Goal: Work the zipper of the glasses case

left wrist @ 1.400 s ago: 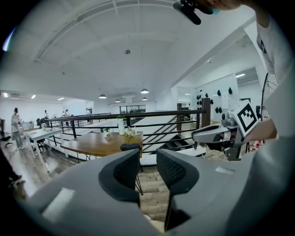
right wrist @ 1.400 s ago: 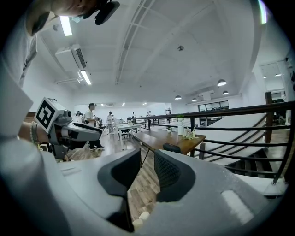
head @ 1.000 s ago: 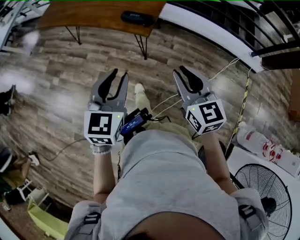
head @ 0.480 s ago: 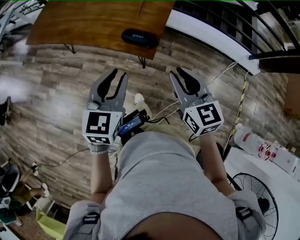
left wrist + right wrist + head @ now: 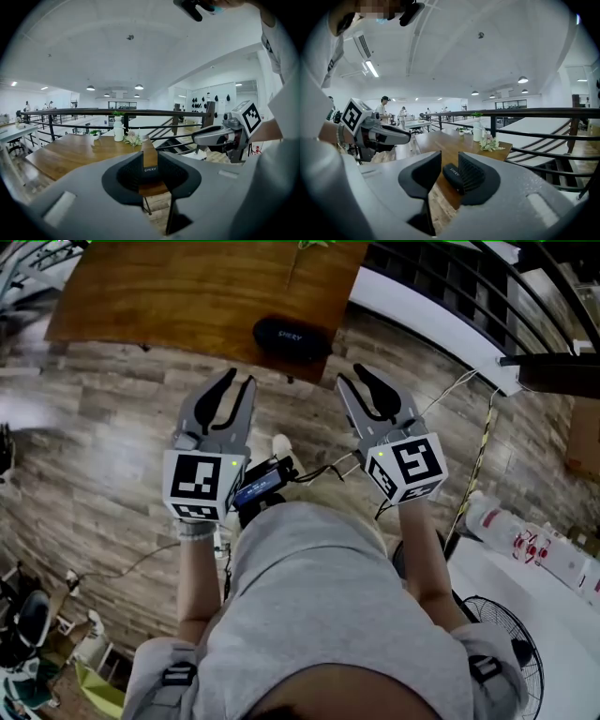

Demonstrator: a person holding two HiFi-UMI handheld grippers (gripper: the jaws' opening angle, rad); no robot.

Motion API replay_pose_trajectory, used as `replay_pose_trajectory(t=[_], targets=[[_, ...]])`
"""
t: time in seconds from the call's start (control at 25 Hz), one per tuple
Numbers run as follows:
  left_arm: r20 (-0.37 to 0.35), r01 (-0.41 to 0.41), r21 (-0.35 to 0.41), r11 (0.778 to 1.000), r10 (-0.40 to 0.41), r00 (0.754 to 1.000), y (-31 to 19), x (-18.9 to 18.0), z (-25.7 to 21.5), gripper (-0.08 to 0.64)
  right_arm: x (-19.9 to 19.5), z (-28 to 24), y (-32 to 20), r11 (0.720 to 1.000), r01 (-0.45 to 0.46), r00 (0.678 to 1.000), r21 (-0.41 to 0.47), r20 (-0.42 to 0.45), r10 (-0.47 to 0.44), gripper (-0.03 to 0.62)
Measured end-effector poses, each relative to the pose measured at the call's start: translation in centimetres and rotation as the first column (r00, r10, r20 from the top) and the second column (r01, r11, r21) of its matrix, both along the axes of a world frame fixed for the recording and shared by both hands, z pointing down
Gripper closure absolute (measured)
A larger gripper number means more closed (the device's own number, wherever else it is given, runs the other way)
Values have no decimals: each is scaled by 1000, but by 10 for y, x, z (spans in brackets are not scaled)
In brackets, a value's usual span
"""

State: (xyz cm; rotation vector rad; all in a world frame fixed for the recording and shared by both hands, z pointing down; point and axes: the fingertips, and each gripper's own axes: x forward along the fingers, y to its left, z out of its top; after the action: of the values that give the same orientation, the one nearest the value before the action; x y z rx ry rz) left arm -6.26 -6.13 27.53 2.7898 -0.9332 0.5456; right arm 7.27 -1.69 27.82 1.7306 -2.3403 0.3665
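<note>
Glasses case point(image 5: 292, 337) sits on wooden table point(image 5: 178, 292); plank floor point(image 5: 94, 451) beneath.

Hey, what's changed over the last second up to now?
The person has stepped toward the wooden table, so it and the glasses case on it now lie closer to both grippers. The jaws of the left gripper are closing, those of the right gripper opening, nothing between either pair. Unchanged: case untouched near the table's edge.
</note>
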Motion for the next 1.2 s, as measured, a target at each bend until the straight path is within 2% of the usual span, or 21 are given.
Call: replay_pose_trajectory(t=[0.32,0.72,0.92,1.2], targets=[[1,6,-5,1000,-6,1000,-13,0,6,465,-5,9,-21,999,33,999,-24,5,-33,449],[-11,60,36,998,-60,998,-22,-4,1,465,-9,26,-49,981,176,984,-81,-15,-178,411],[-6,113,22,993,-113,994,-32,-7,5,465,-20,42,-74,948,291,954,-130,-35,-298,383],[11,163,-26,986,-163,987,-39,9,29,465,-23,78,-107,873,435,892,-221,-29,-452,379]])
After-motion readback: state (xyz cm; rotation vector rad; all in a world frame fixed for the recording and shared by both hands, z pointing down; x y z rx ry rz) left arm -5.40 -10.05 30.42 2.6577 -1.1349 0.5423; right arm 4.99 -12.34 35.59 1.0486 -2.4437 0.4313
